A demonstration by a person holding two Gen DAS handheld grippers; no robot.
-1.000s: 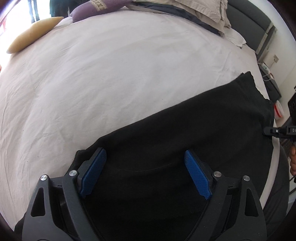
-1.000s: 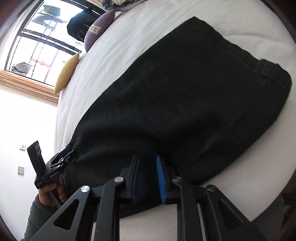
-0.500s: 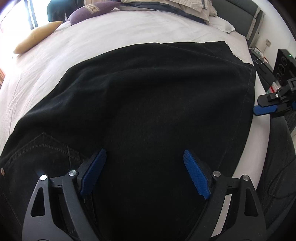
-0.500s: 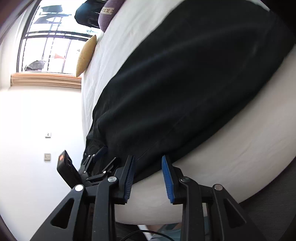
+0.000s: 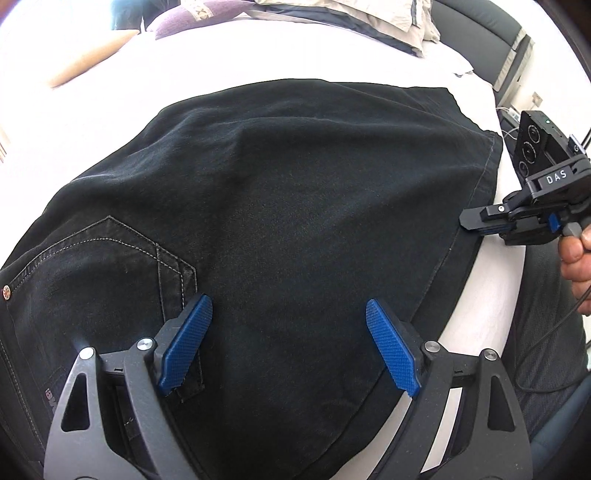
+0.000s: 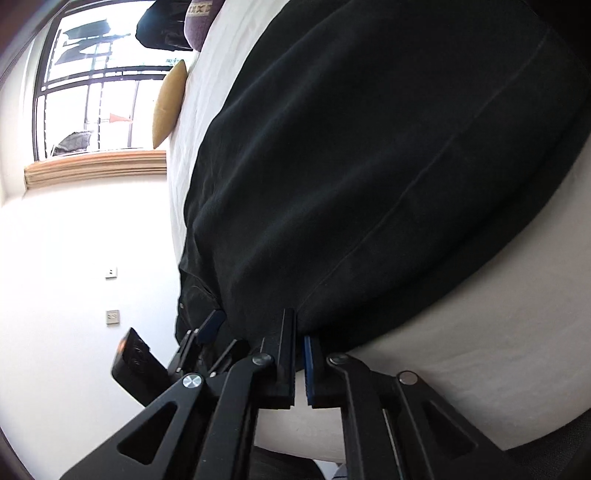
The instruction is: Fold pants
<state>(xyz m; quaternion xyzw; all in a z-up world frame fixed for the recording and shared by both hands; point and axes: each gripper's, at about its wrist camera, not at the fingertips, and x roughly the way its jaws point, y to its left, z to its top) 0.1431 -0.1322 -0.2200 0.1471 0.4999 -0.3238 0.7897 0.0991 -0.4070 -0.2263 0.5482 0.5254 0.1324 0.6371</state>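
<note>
Left wrist view shows our left tongs (image 5: 288, 343) spread wide above the black pants (image 5: 280, 206), gripping nothing, the blue pads (image 5: 186, 343) hovering just beside the stitched back pocket (image 5: 110, 273). The pants lie flat on the white bed (image 5: 110, 92), reaching to its near edge. At the right rim of that view our right tongs (image 5: 476, 223) sit at the pants' edge, a hand (image 5: 576, 254) behind them. From the right wrist view we see the right tongs (image 6: 299, 354) clenched tight at the hem seam of the pants (image 6: 369, 166); whether cloth is caught between them we cannot tell. A yellow cushion (image 6: 168, 105) and a purple pillow (image 5: 199, 16) rest on the far side of the bed.
</note>
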